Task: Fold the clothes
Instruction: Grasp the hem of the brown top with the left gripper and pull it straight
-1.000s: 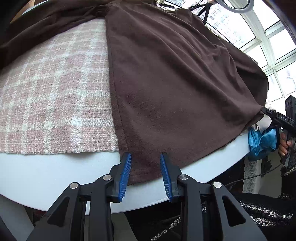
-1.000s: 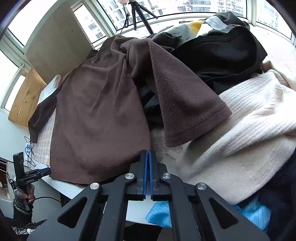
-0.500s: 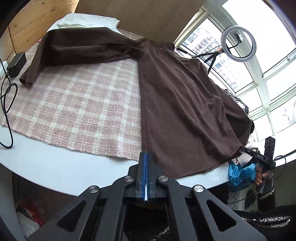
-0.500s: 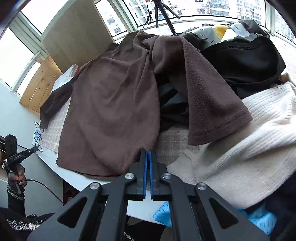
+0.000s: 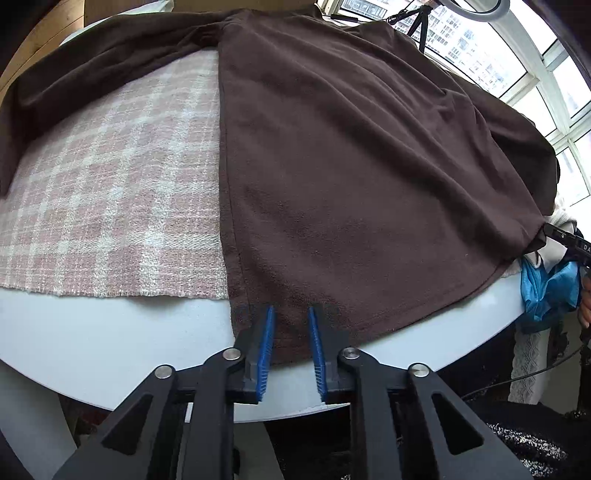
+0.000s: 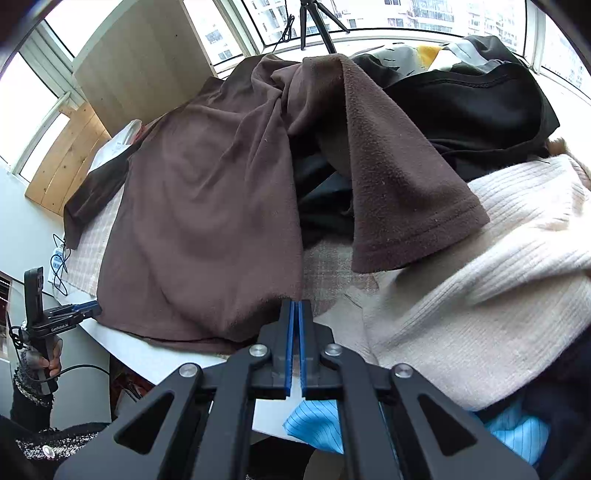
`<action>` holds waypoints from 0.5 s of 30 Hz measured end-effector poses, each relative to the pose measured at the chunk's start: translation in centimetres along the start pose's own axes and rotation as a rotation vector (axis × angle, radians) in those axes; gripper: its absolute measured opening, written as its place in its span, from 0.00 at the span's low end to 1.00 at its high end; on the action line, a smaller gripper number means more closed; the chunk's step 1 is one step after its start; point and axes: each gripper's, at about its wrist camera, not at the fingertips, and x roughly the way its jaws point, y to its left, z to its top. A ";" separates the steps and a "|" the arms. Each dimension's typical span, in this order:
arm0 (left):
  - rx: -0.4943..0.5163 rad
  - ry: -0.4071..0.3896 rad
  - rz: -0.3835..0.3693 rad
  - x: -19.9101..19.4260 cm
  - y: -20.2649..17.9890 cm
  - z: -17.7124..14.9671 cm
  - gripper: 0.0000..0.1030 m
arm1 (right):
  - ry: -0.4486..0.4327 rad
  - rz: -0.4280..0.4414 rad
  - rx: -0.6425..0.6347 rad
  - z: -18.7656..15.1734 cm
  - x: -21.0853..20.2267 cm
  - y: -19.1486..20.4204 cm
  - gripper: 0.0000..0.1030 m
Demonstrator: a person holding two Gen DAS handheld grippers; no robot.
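Observation:
A brown fleece garment (image 5: 351, 166) lies spread over a pink plaid cloth (image 5: 110, 203) on a round white table (image 5: 110, 339). My left gripper (image 5: 290, 314) stands open at the table's near edge, its blue pads on either side of the garment's bottom hem, not pressing on it. At the hem's far right corner, my right gripper (image 5: 565, 242) pinches the fabric, which draws to a point there. In the right wrist view the right gripper (image 6: 295, 306) is shut at that hem of the brown garment (image 6: 207, 221). One brown sleeve (image 6: 399, 177) drapes over the pile.
A cream ribbed sweater (image 6: 480, 277), a black garment (image 6: 480, 107) and a blue striped cloth (image 6: 317, 424) are heaped on the right of the table. A tripod (image 6: 314, 18) stands by the windows. A person's hand (image 6: 51, 363) holds the left gripper.
The left gripper was open at the hem, then shut and drawn back from the table, and now is open at the hem again. The right gripper has stayed shut in place.

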 end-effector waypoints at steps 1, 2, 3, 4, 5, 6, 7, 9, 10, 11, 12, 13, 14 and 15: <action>-0.006 -0.003 0.003 0.0 0.2 -0.1 0.00 | -0.001 0.000 -0.001 0.0 0.0 0.0 0.02; -0.023 -0.009 0.009 -0.2 0.6 -0.1 0.00 | -0.002 0.000 -0.001 0.0 0.0 -0.1 0.02; -0.045 -0.017 0.022 -0.5 1.0 -0.1 0.01 | -0.003 0.001 -0.001 -0.1 -0.1 -0.1 0.02; -0.066 -0.025 0.031 -0.9 1.4 -0.2 0.04 | -0.005 0.003 0.001 -0.1 -0.1 -0.1 0.02; -0.082 -0.033 0.033 -1.3 1.8 -0.3 0.13 | -0.006 0.006 0.000 -0.1 -0.2 -0.2 0.02; -0.086 -0.040 0.032 -1.6 1.9 -0.5 0.25 | -0.007 0.008 -0.002 -0.2 -0.2 -0.2 0.02; -0.080 -0.042 0.040 -1.7 1.8 -0.6 0.30 | -0.007 0.008 -0.003 -0.2 -0.2 -0.2 0.02; -0.065 -0.032 0.055 -1.4 1.5 -0.8 0.35 | -0.005 0.008 -0.003 -0.2 -0.1 0.0 0.02; -0.062 -0.024 0.061 -1.2 1.3 -0.8 0.35 | -0.004 0.007 -0.003 -0.2 0.0 0.0 0.02; -0.059 -0.016 0.067 -0.9 1.1 -0.9 0.35 | -0.003 0.007 -0.002 -0.2 0.1 0.1 0.02; -0.052 -0.015 0.075 -0.7 0.9 -1.0 0.35 | -0.003 0.007 -0.002 -0.2 0.1 0.1 0.02; -0.041 -0.021 0.086 -0.6 0.7 -1.0 0.34 | -0.002 0.006 -0.003 -0.2 0.2 0.2 0.02; -0.033 -0.024 0.094 -0.6 0.5 -1.1 0.32 | -0.001 0.006 -0.005 -0.2 0.2 0.2 0.02; -0.022 -0.026 0.099 -0.5 0.3 -1.1 0.24 | 0.000 0.005 -0.007 -0.3 0.2 0.3 0.02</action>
